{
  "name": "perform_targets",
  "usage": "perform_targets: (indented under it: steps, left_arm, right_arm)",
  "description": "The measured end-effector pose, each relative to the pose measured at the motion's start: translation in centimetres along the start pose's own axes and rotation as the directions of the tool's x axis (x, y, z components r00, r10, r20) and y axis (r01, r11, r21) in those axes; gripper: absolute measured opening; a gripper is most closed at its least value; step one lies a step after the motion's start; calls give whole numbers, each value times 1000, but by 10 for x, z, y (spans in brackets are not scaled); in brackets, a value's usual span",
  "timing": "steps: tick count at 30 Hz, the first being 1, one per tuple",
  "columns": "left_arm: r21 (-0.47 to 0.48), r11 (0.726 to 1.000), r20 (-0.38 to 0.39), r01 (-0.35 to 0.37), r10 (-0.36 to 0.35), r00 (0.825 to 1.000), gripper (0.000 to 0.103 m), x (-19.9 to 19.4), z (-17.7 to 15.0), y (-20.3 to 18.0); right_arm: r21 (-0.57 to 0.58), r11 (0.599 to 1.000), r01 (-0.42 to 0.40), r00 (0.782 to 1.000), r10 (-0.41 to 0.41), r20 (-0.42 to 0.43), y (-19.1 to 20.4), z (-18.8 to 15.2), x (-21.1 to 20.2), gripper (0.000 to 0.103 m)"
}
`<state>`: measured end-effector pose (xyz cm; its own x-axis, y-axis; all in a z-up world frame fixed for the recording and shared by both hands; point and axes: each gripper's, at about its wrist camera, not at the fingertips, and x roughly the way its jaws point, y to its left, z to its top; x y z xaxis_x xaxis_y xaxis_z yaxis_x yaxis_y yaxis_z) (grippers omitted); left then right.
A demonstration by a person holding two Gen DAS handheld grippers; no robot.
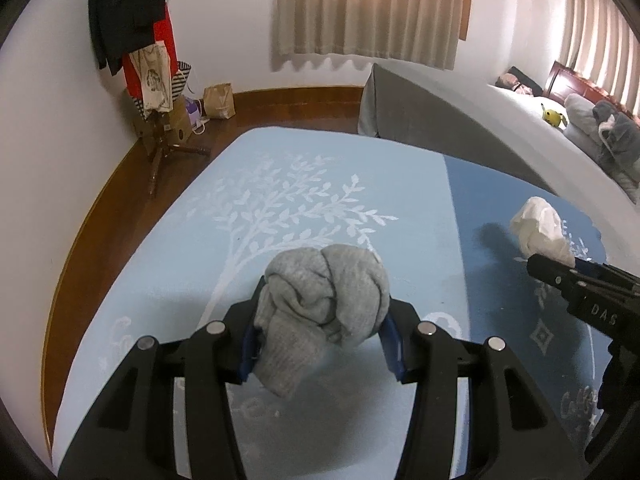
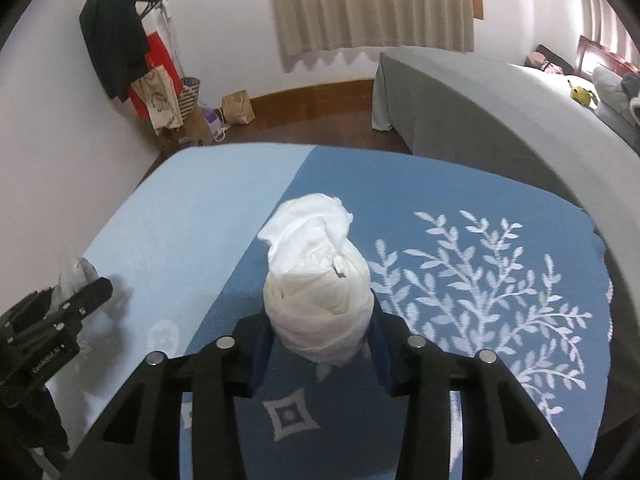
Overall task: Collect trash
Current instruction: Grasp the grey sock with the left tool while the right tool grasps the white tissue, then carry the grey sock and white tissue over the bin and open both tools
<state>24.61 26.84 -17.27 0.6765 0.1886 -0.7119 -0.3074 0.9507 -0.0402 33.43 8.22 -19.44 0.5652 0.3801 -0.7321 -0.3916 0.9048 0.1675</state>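
Two bundles are clamped above the blue tabletop [image 2: 500, 264]: left hand-held gripper [image 1: 320, 320] squeezing grey cloth [image 1: 324, 300], right hand-held gripper [image 2: 320, 332] pinching white wad [image 2: 316, 280], edges well apart.

Left wrist view peers down its black fingers, close over the pale-blue half of the leaf-printed blue cloth [image 1: 304, 184], facing the beige pleated curtain [image 1: 372, 8] at upper centre. Right wrist view sits beside it, over the darker half, same heading. Both share the cloth, curtain and grey-covered bed [image 2: 460, 104] at right.
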Motion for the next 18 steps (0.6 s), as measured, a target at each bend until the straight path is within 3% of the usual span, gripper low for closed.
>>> perform_targets:
  steps: [18]
  left_arm:
    - [26, 998, 88, 57, -59, 994, 48, -67, 0, -47]
  right_arm:
    - [36, 999, -2, 993, -2, 117, -21, -11, -95, 42]
